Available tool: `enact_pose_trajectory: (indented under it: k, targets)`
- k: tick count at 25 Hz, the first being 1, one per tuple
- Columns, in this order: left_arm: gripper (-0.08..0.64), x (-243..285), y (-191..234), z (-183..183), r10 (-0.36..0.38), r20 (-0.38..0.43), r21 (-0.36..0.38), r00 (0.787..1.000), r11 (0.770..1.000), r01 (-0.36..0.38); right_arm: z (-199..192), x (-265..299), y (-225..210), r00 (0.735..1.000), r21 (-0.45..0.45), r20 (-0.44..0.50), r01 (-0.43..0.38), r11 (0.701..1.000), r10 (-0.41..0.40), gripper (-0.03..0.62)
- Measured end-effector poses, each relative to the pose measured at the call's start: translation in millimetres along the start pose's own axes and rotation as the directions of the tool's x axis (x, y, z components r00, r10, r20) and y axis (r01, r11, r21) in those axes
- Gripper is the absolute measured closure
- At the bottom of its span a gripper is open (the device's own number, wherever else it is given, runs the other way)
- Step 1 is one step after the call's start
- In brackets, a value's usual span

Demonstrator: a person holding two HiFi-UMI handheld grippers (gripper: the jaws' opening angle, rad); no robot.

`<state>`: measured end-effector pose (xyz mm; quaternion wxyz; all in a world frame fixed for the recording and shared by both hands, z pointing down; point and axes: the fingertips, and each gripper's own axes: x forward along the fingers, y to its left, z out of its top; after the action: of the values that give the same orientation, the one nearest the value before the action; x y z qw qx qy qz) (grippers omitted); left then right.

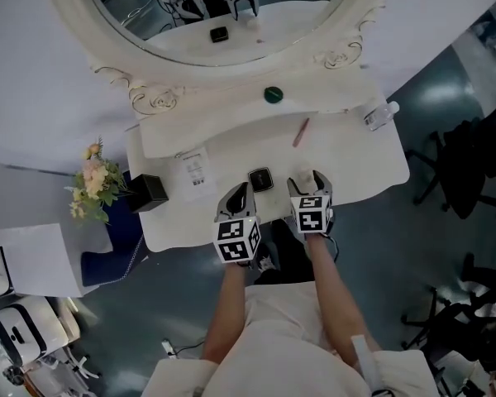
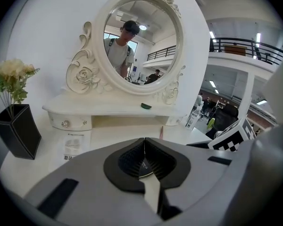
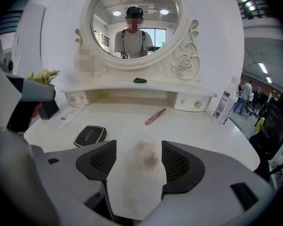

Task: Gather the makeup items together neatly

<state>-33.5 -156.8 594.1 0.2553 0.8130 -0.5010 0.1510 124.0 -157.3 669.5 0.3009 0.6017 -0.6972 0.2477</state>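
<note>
white dressing table (image 1: 355,160) fills the head view. a black compact (image 1: 260,179) lies near its front edge between the left gripper (image 1: 242,190) and the right gripper (image 1: 308,179). a pink pencil (image 1: 301,131) lies farther back, and a green item (image 1: 273,94) sits on the shelf under the mirror (image 1: 231,7).

in the left gripper view the jaws are pressed together with nothing between them.

in the right gripper view the jaws clasp a clear container (image 3: 142,159) tinted pink, with the compact off to the left.
</note>
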Motion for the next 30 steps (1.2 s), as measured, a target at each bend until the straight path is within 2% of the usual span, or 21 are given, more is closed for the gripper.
enact_pose_trajectory:
  k: [5,8,9,10,19,25,30]
  targets:
    - [0.545,12.9,-6.6,-0.8,-0.016,-0.021,0.011,1.000,1.000,0.016,-5.5,13.4,-13.7,0.999,-0.021,-0.048,0.018,1.000,-0.019,0.288]
    - [0.545,17.9,-6.7,-3.2,-0.017,-0.033,0.011,0.999,1.000,0.017,-7.8,18.9,-17.6,0.998,0.015,-0.054,0.030,0.999,-0.029,0.291]
    - [0.545,19.4,-5.8,-4.0,-0.016,-0.037,0.011,0.999,1.000,0.016,-7.3,19.5,-19.2,0.998,0.023,-0.053,0.040,0.999,-0.039,0.322]
    - [0.545,20.8,-4.4,-4.8,-0.014,-0.041,0.010,0.999,1.000,0.014,-6.6,20.1,-20.4,0.997,0.023,-0.052,0.051,0.998,-0.050,0.395]
    - [0.545,27.0,-0.1,-8.3,0.000,-0.049,-0.011,0.999,1.000,0.000,15.7,20.5,2.9,1.000,0.098,-0.017,0.023,0.995,-0.022,0.402]
    - [0.545,24.6,2.4,-3.8,0.012,-0.039,-0.011,0.999,1.000,-0.013,15.0,30.4,18.8,0.999,0.059,-0.044,0.005,0.998,-0.002,0.400]
    - [0.545,20.2,11.0,-4.5,0.033,-0.035,-0.027,0.999,0.999,-0.034,7.8,35.3,24.8,0.998,0.064,-0.058,-0.006,0.998,0.009,0.396]
